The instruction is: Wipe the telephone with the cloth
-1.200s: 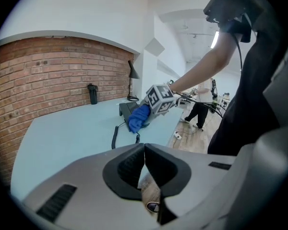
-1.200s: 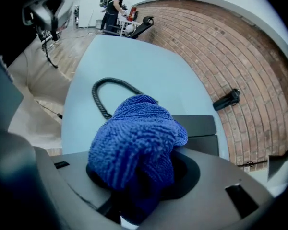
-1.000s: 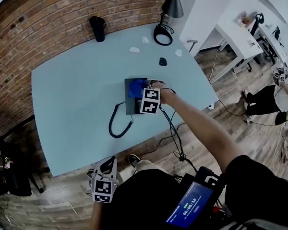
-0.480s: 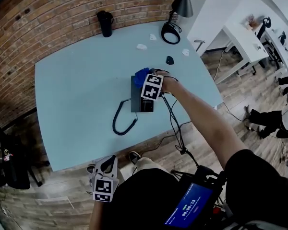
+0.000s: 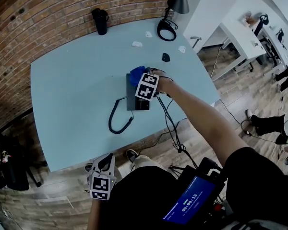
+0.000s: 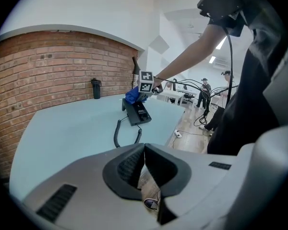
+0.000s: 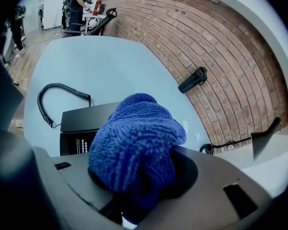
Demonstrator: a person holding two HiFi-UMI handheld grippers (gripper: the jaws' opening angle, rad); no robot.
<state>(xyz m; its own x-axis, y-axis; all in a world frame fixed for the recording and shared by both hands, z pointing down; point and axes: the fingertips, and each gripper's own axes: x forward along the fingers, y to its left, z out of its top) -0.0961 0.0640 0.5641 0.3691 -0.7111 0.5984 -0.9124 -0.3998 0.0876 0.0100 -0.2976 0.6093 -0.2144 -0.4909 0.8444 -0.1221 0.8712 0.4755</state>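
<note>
Telephone (image 5: pixel 137 99), black, lies mid tabletop (image 5: pixel 67 95), coiled cord (image 5: pixel 117 121) trailing toward the near edge. Over its far end, right tongs (image 7: pixel 134 176) clamped on bunched blue cloth (image 7: pixel 134 138). Off the tabletop, near the person's body, left tongs (image 6: pixel 144 152): tips together, empty.

R claw (image 7: pixel 134 202) clamps blue cloth (image 7: pixel 134 138) just over black telephone (image 7: pixel 81 123).

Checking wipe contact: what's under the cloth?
The cloth, clamped in the right gripper, sits over the telephone's far end, and black casing shows beside it. The part directly beneath is covered, so contact can't be confirmed.
</note>
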